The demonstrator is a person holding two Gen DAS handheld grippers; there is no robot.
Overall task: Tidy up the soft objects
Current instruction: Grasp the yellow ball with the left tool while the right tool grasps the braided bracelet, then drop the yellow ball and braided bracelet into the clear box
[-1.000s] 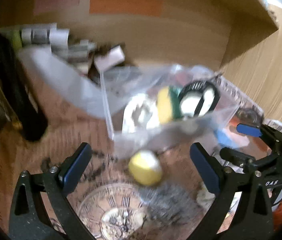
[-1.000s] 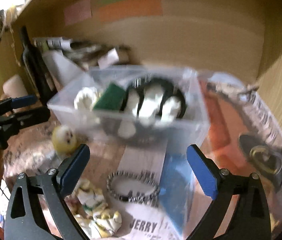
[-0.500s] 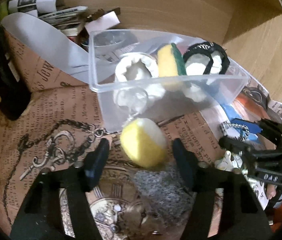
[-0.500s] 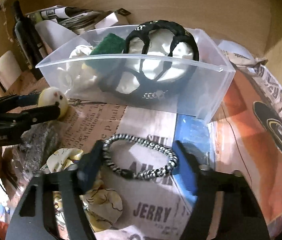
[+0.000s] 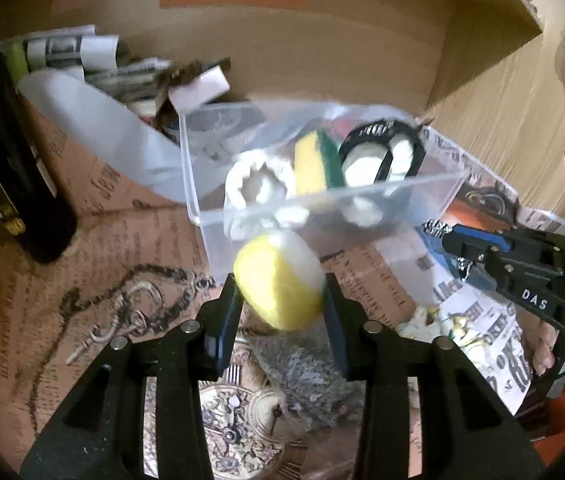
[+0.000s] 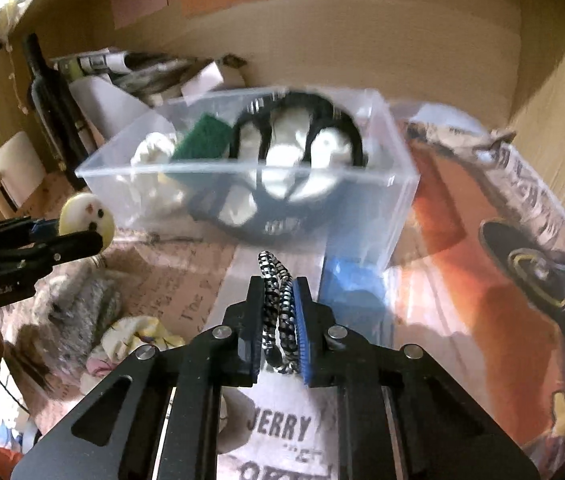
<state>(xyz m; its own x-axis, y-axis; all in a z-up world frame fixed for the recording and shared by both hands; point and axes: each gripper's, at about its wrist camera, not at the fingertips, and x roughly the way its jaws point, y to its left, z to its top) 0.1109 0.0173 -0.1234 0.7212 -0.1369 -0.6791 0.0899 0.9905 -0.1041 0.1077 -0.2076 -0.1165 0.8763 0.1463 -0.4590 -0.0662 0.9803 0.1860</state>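
My left gripper (image 5: 281,296) is shut on a yellow and white plush ball (image 5: 278,280), held just in front of the clear plastic bin (image 5: 202,184). The ball also shows in the right wrist view (image 6: 86,216). My right gripper (image 6: 278,308) is shut on a black-and-white braided hair tie (image 6: 278,304), lifted off the newspaper before the bin (image 6: 394,184). The bin holds a white scrunchie (image 5: 258,184), a yellow-green sponge (image 5: 318,160) and a black-strapped white item (image 6: 298,148).
A grey fuzzy cloth (image 6: 82,308) and a yellow patterned cloth (image 6: 138,336) lie on the paper-covered table. A dark bottle (image 5: 10,152) stands at the left, rolled papers (image 5: 82,56) at the back, a metal chain (image 5: 122,300) at the front left. Wooden walls enclose the back and right.
My left gripper closed on the plush ball and lifted it. My right gripper closed on the braided hair tie and raised it off the newspaper.
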